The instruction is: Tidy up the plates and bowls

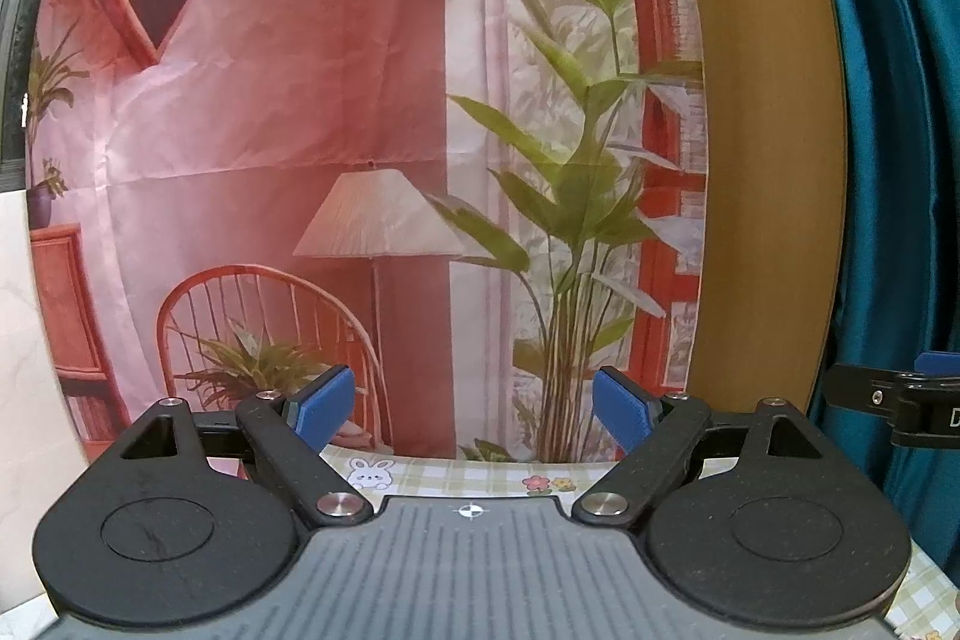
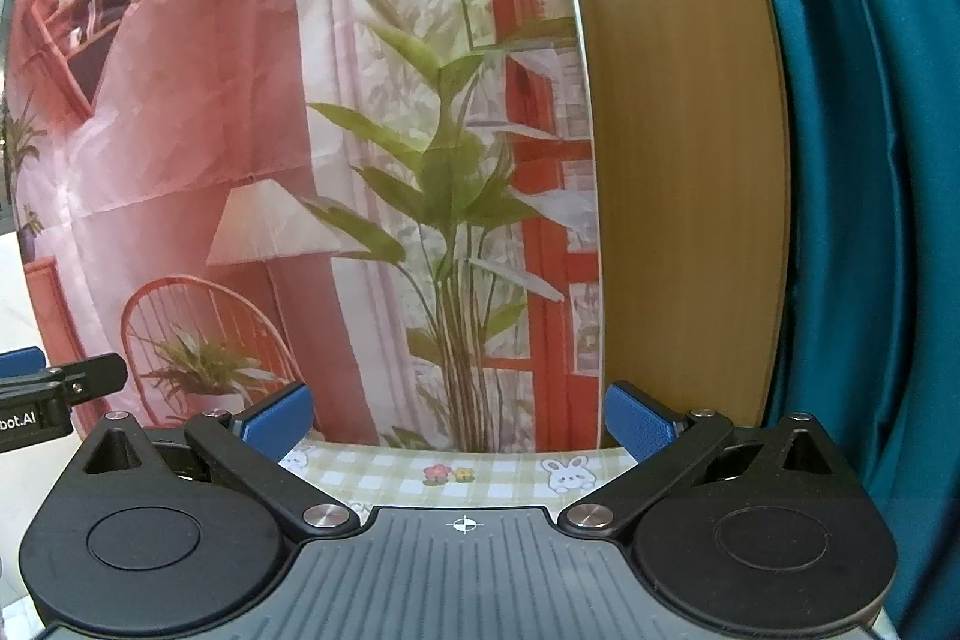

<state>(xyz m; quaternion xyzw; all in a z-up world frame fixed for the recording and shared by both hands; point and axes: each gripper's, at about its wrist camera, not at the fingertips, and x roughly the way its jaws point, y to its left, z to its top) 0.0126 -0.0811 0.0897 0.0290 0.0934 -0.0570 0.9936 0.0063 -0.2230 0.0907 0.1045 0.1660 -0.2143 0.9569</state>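
Left gripper jaws wide, nothing between them, right gripper jaws wide and empty too, both raised above far edge of checked tablecloth, facing printed backdrop, wooden panel, teal curtain, no plates or bowls in either view

The table under a checked cloth printed with rabbits and flowers occupies the bottom of both wrist views, its far edge meeting a hanging fabric backdrop printed with a room scene. To the right of the backdrop stands a tall wooden panel, and to the right of the panel hangs a teal curtain. The left gripper sits above the near part of the table, left of the right gripper. Each gripper's fingertip enters the other wrist view at the side edge.
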